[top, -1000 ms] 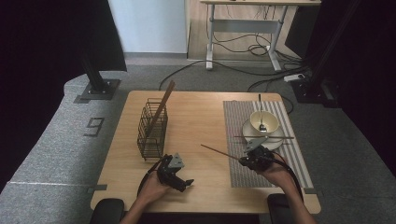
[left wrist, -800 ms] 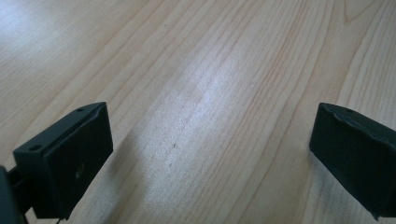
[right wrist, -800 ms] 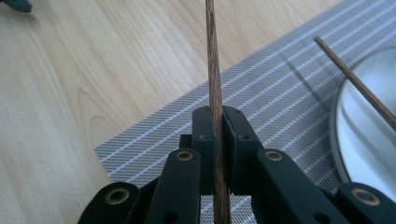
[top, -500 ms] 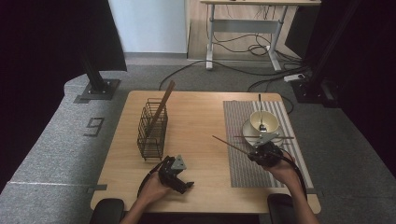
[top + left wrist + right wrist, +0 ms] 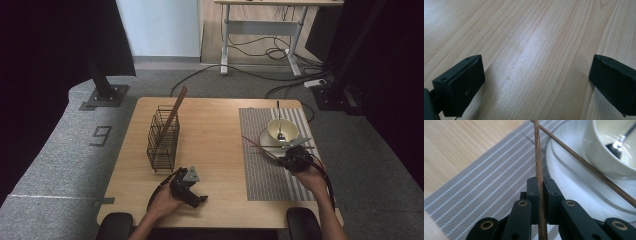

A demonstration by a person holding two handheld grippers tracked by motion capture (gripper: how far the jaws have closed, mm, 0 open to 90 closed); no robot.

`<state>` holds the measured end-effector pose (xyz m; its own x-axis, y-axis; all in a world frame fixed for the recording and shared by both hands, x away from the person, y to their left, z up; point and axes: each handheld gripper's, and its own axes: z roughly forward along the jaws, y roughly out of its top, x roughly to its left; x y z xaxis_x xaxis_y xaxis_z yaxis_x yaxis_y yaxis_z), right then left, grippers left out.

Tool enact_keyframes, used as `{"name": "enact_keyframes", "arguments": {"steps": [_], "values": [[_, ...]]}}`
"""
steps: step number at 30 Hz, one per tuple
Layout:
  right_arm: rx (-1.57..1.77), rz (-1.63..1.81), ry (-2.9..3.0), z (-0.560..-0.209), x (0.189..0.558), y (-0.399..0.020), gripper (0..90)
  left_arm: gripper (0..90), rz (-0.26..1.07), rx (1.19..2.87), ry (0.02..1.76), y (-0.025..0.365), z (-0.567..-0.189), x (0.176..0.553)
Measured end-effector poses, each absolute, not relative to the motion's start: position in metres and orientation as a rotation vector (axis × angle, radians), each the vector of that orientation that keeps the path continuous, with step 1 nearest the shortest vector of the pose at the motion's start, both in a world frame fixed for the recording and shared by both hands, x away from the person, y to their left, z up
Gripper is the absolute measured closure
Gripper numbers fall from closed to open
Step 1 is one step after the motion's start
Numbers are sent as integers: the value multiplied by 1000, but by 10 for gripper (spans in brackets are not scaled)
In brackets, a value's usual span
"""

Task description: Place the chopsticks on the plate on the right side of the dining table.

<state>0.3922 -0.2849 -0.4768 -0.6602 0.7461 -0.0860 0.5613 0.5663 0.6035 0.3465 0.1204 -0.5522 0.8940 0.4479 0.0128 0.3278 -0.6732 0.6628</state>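
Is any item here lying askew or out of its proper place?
Yes. A thin brown wooden chopstick lies slanted across the white saucer rim beside the cream bowl, while the right gripper clamps another chopstick.

Wire basket (image 5: 163, 141) upright on wooden table (image 5: 215, 135), left half, one stick (image 5: 172, 118) leaning out of it. Striped placemat (image 5: 265, 165) on right half. White bowl (image 5: 283, 131) on saucer (image 5: 264, 138) at placemat's far end, spoon (image 5: 280, 125) inside bowl.

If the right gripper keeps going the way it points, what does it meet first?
Probably the plate: the right gripper, shut on a chopstick, points at its rim beside the bowl. Depth is unclear.
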Motion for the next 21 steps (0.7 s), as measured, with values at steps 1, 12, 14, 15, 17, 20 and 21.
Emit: {"name": "enact_keyframes", "arguments": {"steps": [1,12,14,15,17,20,21], "values": [[1077,776,2467,-478,394,-287,830,0,225,2366,554,120,-552,347],[1169,733,2425,-487,404,-311,830,2,219,2366,554,120,-552,347],[1179,733,2421,-489,406,-313,829,2,219,2366,553,120,-552,347],[1186,733,2419,-490,407,-315,829,2,219,2366,553,120,-552,347],[1198,727,2415,-491,410,-317,828,2,218,2366,553,120,-552,347],[1215,716,2412,-493,413,-321,826,2,216,2366,553,120,-552,347],[1222,712,2412,-494,413,-322,825,2,216,2366,553,120,-552,347]]}}
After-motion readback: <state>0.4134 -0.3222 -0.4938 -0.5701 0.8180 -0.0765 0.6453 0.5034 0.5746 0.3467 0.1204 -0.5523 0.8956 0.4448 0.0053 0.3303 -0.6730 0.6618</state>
